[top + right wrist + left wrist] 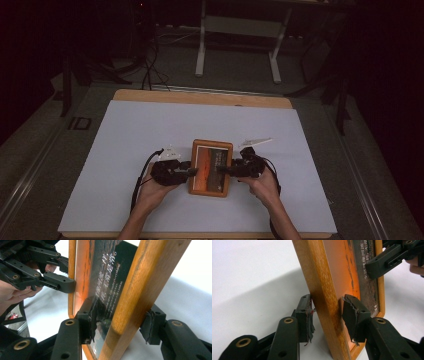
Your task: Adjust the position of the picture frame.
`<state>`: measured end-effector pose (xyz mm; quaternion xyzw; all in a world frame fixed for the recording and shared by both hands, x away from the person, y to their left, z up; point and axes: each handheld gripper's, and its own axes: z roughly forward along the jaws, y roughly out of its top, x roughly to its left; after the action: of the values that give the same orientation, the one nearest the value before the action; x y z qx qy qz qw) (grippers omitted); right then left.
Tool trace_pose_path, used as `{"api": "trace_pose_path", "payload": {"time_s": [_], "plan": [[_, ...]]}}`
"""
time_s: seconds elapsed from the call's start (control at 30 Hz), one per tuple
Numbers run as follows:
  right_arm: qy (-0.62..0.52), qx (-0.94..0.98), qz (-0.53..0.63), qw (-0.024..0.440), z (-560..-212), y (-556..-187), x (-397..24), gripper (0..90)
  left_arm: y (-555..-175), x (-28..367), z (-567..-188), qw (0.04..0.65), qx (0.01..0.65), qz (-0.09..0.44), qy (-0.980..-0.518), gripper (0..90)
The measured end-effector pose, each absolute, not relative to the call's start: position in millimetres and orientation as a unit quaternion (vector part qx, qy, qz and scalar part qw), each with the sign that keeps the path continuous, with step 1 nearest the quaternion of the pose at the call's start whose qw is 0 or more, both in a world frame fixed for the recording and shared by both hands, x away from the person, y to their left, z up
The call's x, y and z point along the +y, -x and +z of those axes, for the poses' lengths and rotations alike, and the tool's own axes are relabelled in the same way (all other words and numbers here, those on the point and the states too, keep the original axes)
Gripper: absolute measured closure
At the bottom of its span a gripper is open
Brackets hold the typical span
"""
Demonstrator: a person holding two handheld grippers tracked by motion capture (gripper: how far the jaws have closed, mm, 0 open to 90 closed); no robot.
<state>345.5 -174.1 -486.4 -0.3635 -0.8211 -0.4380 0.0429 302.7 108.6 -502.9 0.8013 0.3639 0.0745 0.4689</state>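
A wooden picture frame (211,167) with an orange and dark print under glass sits over the middle of the white sheet, between my two grippers. My left gripper (192,171) straddles its left rail. In the left gripper view (329,316) one pad (307,315) lies against the back and the other (354,317) against the glass side. My right gripper (222,171) straddles the right rail. In the right gripper view (121,322) its pads meet the glass and the back. The frame (324,290) stands on edge in these views, with the table's shadow behind it.
The white sheet (150,135) covers a wooden table (200,97) with bare room all around the frame. Behind the table are a white desk stand (201,50) and cables (150,65) on the dark floor. A hand (15,293) holds the left gripper (58,283).
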Motion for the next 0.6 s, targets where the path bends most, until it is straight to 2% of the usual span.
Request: {"api": "trace_pose_path", "payload": {"time_s": [0.6], "plan": [[0.399,-0.811,-0.423,0.072,-498,-370,-162,43.3,-315,110,-510,0.457,0.401,0.046,-0.792,57.0]]}}
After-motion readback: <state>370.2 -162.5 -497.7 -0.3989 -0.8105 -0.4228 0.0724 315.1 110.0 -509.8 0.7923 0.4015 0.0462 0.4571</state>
